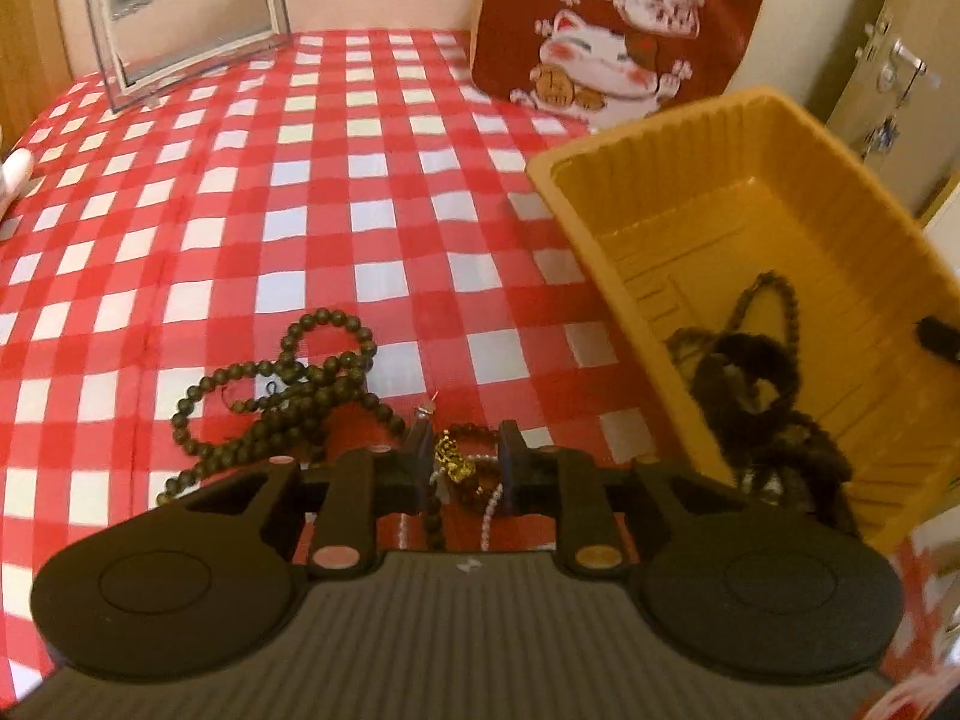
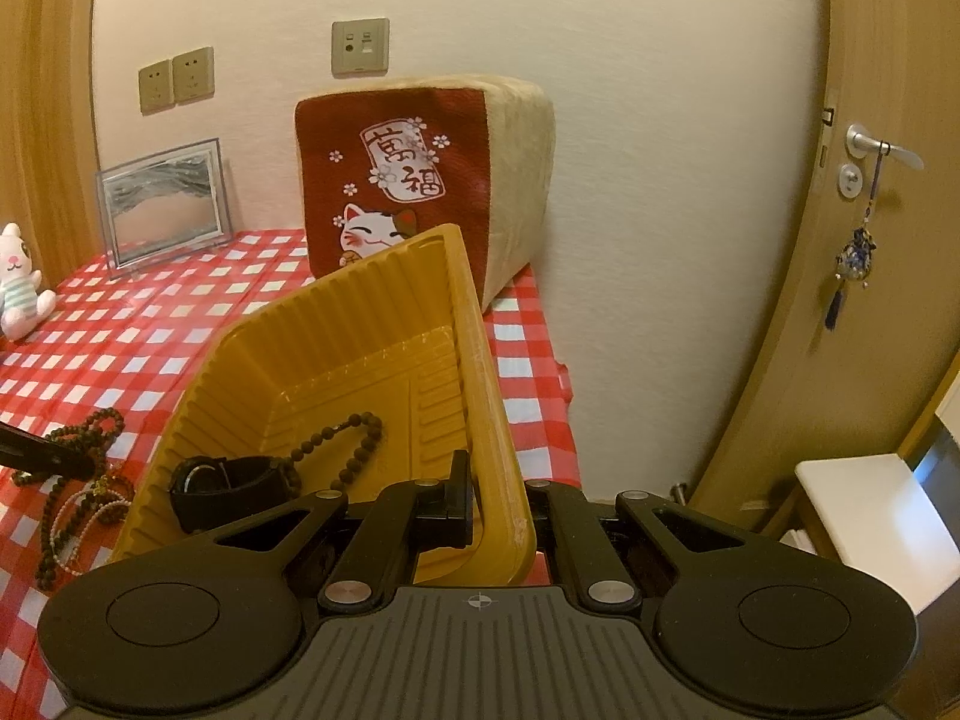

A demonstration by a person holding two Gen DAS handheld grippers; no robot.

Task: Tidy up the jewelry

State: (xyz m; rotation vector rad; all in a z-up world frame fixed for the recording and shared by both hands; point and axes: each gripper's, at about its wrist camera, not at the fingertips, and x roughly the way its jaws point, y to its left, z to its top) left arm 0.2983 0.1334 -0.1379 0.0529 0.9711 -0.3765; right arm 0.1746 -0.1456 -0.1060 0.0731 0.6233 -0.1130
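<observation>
blurred beads (image 1: 774,360) inside yellow tray (image 1: 654,138)

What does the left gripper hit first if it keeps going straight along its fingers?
Probably the small gold charm bracelet lying between the left gripper's parted jaws, atop the red-and-white checked tablecloth; depth is unclear.

My left gripper (image 1: 462,468): black, round side discs | ribbed grey base | right gripper (image 2: 498,504): silver screws, crosshair mark

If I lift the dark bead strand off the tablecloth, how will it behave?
The dark bead strand lies in loose tangled loops, so it will probably hang limp. It overlaps the gold charm, which may drag along. Round beads could slip.
</observation>
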